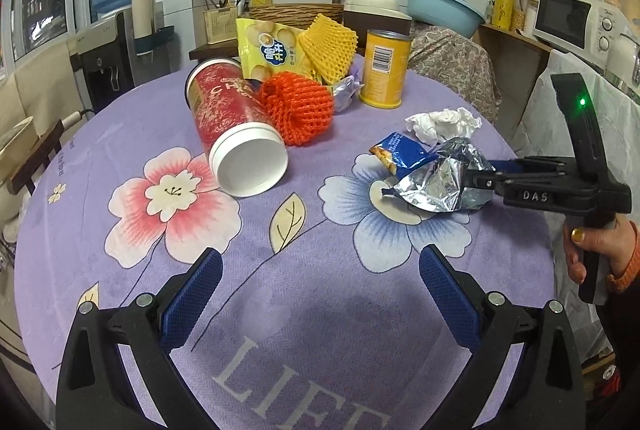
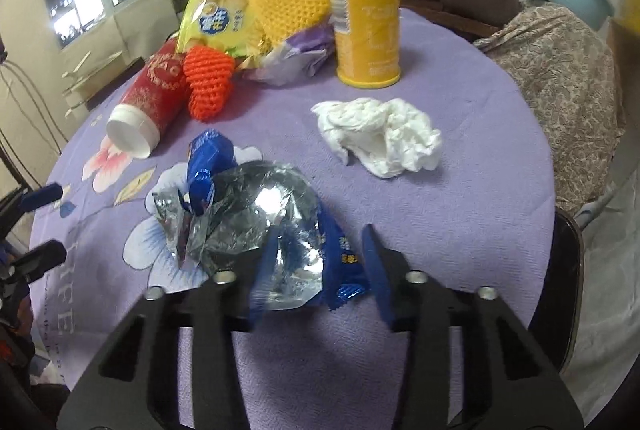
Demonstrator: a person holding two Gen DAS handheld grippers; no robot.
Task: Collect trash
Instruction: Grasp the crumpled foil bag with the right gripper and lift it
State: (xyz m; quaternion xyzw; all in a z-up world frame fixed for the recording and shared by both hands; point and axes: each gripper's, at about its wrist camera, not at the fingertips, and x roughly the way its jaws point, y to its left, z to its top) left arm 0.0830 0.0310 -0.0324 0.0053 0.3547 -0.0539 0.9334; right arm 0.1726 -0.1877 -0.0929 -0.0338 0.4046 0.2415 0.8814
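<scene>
A crumpled blue and silver snack wrapper (image 2: 248,214) lies on the purple floral tablecloth (image 2: 460,238). My right gripper (image 2: 322,234) is shut on its near end, both pads touching the foil; the left wrist view shows the wrapper (image 1: 424,174) and that gripper (image 1: 474,178) coming in from the right. My left gripper (image 1: 320,254) hangs open over bare cloth at the table's near edge. A white tissue wad (image 2: 380,134) lies just behind the wrapper. Farther back are a tipped red cup (image 1: 232,118), an orange foam net (image 1: 296,110), a yellow foam net (image 1: 328,46), a yellow snack bag (image 1: 264,46) and an upright yellow can (image 1: 384,70).
A small purple wrapper (image 1: 346,90) sits between the nets and the can. Behind the table's right side stands a chair with a patterned cloth (image 1: 452,66). A water dispenser (image 1: 116,30) stands at the left, a microwave (image 1: 572,22) at the right.
</scene>
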